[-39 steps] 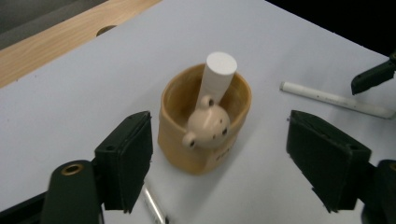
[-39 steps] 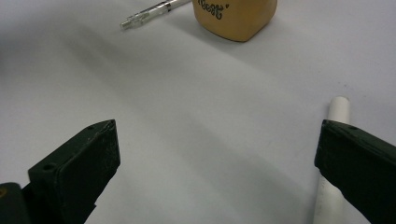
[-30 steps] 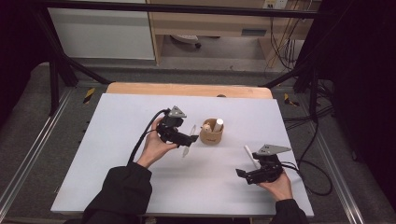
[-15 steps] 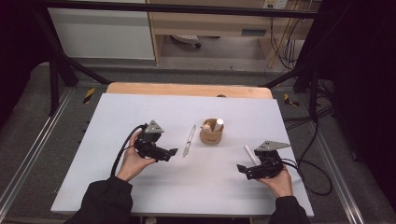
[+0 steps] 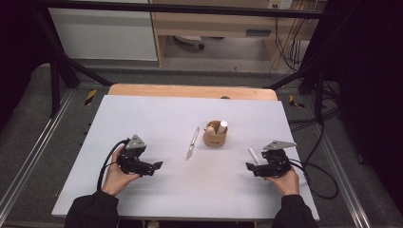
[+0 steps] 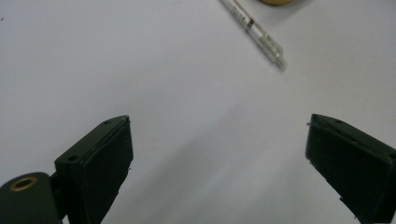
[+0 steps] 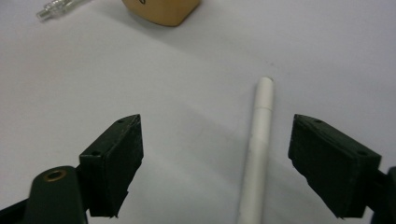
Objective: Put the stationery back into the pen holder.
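Left gripper moved toward near edge, white tabletop, grey floor

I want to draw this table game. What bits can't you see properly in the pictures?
- White pen: its near end is cut off by the bottom edge of the right gripper view.
- Clear pen: its far end runs off the top of the left gripper view.
- Wooden cup: what it holds is too small to name in the high view.

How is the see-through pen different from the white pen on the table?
The clear plastic pen is see-through with dark bands; the white pen is plain and solid white. The clear plastic pen lies left of the small wooden cup, apart from both grippers; the white pen lies between the right gripper's open jaws, untouched. Both lie flat on the white table.
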`<state>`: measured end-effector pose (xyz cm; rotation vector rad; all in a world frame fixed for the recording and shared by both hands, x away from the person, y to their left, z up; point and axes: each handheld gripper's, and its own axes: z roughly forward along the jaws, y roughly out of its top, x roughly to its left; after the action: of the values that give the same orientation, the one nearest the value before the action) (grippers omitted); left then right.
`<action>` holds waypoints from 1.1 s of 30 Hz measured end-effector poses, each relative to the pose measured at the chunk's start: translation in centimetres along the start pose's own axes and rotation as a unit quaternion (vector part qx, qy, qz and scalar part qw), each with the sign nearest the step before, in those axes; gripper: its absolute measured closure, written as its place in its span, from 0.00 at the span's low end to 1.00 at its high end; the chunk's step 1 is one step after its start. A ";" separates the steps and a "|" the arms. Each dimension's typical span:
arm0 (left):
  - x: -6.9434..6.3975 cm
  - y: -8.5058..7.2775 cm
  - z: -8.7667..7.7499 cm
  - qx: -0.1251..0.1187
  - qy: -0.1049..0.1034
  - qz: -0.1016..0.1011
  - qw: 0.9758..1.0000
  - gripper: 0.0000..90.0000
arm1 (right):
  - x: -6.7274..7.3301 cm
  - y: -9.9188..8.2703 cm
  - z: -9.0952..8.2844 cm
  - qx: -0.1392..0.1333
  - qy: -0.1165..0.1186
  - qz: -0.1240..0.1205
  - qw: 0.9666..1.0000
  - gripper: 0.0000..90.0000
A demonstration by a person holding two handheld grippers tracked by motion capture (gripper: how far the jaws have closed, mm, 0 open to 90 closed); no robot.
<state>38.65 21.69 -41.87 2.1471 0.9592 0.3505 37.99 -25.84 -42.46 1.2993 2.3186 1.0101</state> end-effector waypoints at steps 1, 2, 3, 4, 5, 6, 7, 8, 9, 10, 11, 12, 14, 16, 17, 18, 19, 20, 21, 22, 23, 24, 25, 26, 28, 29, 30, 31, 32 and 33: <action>0.1 -0.3 -0.2 0.001 0.001 -0.001 1.000 0.08 | -0.2 -0.1 0.0 0.006 -0.004 0.000 1.000 0.24; 0.2 -0.5 -0.3 0.001 0.002 -0.002 1.000 0.08 | -0.3 -0.3 0.0 0.007 -0.009 0.001 1.000 0.26; 0.4 -0.8 -0.5 0.001 0.003 -0.003 1.000 0.08 | -0.5 -0.5 0.0 0.010 -0.012 0.005 1.000 0.28; 0.5 -1.0 -0.6 0.002 0.004 -0.005 1.000 0.08 | -0.7 -0.7 0.0 0.011 -0.013 0.010 1.000 0.31; 0.6 -1.2 -0.7 0.002 0.006 -0.005 1.000 0.08 | -0.9 -0.9 -0.1 0.013 -0.012 0.012 1.000 0.34; 0.6 -1.4 -0.8 0.002 0.006 -0.007 1.000 0.08 | -1.0 -1.0 0.0 0.015 -0.011 0.017 1.000 0.36; 0.7 -1.6 -0.8 0.002 0.006 -0.009 1.000 0.08 | -1.1 -1.2 -0.1 0.020 -0.014 0.017 1.000 0.38; 0.7 -1.7 -0.9 0.003 0.007 -0.009 1.000 0.08 | -1.2 -1.3 0.0 0.023 -0.014 0.018 0.999 0.41; 0.8 -1.9 -0.9 0.005 0.008 -0.009 1.000 0.08 | -1.3 -1.4 -0.1 0.024 -0.016 0.018 0.999 0.43; 0.8 -2.0 -0.9 0.005 0.007 -0.009 1.000 0.08 | -1.3 -1.5 -0.1 0.024 -0.018 0.020 0.999 0.46; 0.9 -2.2 -0.9 0.006 0.007 -0.011 1.000 0.08 | -1.3 -1.5 -0.2 0.025 -0.018 0.021 0.999 0.48; 0.9 -2.3 -1.0 0.005 0.008 -0.014 1.000 0.08 | -1.4 -1.6 -0.2 0.026 -0.018 0.020 0.999 0.50; 1.0 -2.4 -1.0 0.005 0.008 -0.013 1.000 0.08 | -1.3 -1.7 -0.3 0.030 -0.021 0.023 0.999 0.55; 1.0 -2.5 -1.1 0.003 0.008 -0.016 1.000 0.08 | -1.3 -1.9 -0.3 0.035 -0.023 0.021 0.999 0.59; 1.1 -2.6 -1.1 0.004 0.008 -0.014 1.000 0.08 | -1.3 -1.9 -0.3 0.035 -0.027 0.021 0.999 0.61; 1.1 -2.6 -1.1 0.004 0.008 -0.016 1.000 0.08 | -1.2 -2.0 -0.4 0.036 -0.029 0.021 0.999 0.62; 1.1 -2.7 -1.1 0.005 0.008 -0.016 1.000 0.08 | -1.2 -2.1 -0.5 0.037 -0.032 0.022 0.999 0.64; 1.1 -2.7 -1.1 0.007 0.008 -0.016 1.000 0.08 | -1.2 -2.1 -0.6 0.036 -0.034 0.022 0.999 0.66; 1.1 -2.7 -1.1 0.007 0.008 -0.015 1.000 0.08 | -1.1 -2.2 -0.6 0.036 -0.037 0.023 0.998 0.68; 1.1 -2.7 -1.0 0.007 0.009 -0.014 1.000 0.08 | -1.1 -2.2 -0.7 0.038 -0.042 0.020 0.998 0.70; 1.0 -2.8 -1.0 0.007 0.008 -0.014 1.000 0.08 | -1.0 -2.2 -0.7 0.041 -0.047 0.019 0.998 0.71; 1.0 -2.8 -1.0 0.006 0.008 -0.014 1.000 0.08 | -1.0 -2.3 -0.7 0.040 -0.052 0.017 0.998 0.73; 1.0 -2.8 -1.0 0.006 0.008 -0.014 1.000 0.08 | -0.9 -2.3 -0.8 0.040 -0.054 0.016 0.998 0.74; 1.0 -2.8 -1.0 0.005 0.008 -0.015 1.000 0.08 | -0.9 -2.3 -0.8 0.041 -0.055 0.016 0.998 0.76; 1.0 -2.8 -1.0 0.006 0.008 -0.016 1.000 0.08 | -0.9 -2.4 -0.8 0.042 -0.053 0.018 0.998 0.78; 1.0 -2.8 -1.0 0.006 0.008 -0.016 1.000 0.08 | -0.8 -2.4 -0.8 0.042 -0.053 0.018 0.998 0.78; 1.0 -2.8 -1.0 0.006 0.008 -0.016 1.000 0.08 | -0.8 -2.4 -0.8 0.043 -0.052 0.019 0.998 0.78; 1.1 -2.8 -1.1 0.008 0.008 -0.013 1.000 0.08 | -0.8 -2.4 -0.8 0.042 -0.051 0.018 0.998 0.78; 1.1 -2.8 -1.1 0.008 0.008 -0.015 1.000 0.08 | -0.8 -2.3 -0.7 0.040 -0.050 0.019 0.998 0.78; 1.1 -2.8 -1.1 0.007 0.008 -0.017 1.000 0.08 | -0.8 -2.2 -0.7 0.040 -0.049 0.018 0.998 0.78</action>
<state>37.36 24.28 -43.27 2.1400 1.0089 0.3470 36.66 -27.61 -43.58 1.3933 2.2904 0.8518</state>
